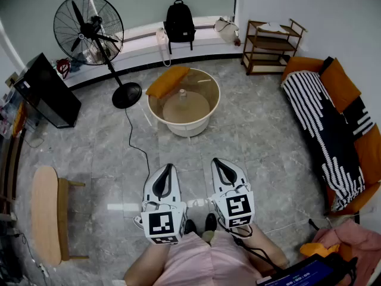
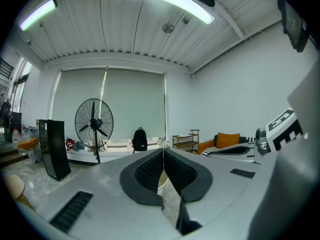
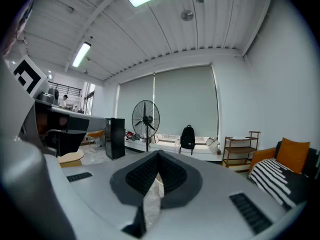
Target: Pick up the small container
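Closest in, both grippers sit side by side over the grey tile floor (image 1: 262,148), just ahead of the person's pink lap. The left gripper (image 1: 168,167) has its jaws pressed together at the tips with nothing in them, and the right gripper (image 1: 219,161) is the same. Further out is the round glass table (image 1: 211,83), and the small container (image 1: 183,92) stands near its middle, well apart from both grippers; might be a little bottle, it's too small to tell. An orange cushion (image 1: 168,80) rests on the table's rim. Past that are a standing fan (image 1: 89,28) and a black backpack (image 1: 179,21).
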Available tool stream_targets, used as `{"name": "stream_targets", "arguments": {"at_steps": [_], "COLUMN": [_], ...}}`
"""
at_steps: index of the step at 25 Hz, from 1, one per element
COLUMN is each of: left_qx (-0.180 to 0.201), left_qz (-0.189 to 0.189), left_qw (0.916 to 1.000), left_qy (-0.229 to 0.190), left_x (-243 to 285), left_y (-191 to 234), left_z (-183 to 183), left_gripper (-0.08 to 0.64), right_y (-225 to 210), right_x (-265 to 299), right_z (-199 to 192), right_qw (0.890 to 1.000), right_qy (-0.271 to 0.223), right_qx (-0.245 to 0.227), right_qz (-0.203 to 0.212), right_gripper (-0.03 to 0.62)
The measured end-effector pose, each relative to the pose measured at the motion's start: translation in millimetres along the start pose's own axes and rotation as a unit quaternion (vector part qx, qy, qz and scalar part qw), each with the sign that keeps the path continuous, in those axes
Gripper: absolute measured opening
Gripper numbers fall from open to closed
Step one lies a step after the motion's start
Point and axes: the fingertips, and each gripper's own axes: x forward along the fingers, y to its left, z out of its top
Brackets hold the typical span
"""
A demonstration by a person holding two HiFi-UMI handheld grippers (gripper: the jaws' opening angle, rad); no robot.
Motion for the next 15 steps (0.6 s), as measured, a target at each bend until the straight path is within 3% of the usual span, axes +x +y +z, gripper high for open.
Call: {"name": "stream_targets", "arguments": {"at_steps": [8, 13, 15], "left_qx": [0.005, 0.011, 0.013], "left_qz": [0.005, 0.015, 0.018], "left_qw": [0.9999, 0.9998, 0.9996], "left_qy": [0.008, 0.013, 0.018], "left_x": [13, 19, 21], "left_y": [-10, -13, -13], "left_z": [-4, -4, -6], "left_gripper": [0.012, 0.012, 0.012], "right_y": [-17, -23, -20], "right_x": [6, 10, 17], "right_z": [-4, 4, 3], "right_qw": [1.000, 0.999, 0.999], "right_qy": [0.000, -0.031, -0.027], "right_qx": [0.006, 0.008, 0.013], "right_qz": [0.006, 0.019, 0.041], "right_gripper": [0.000, 0.006, 0.238]}}
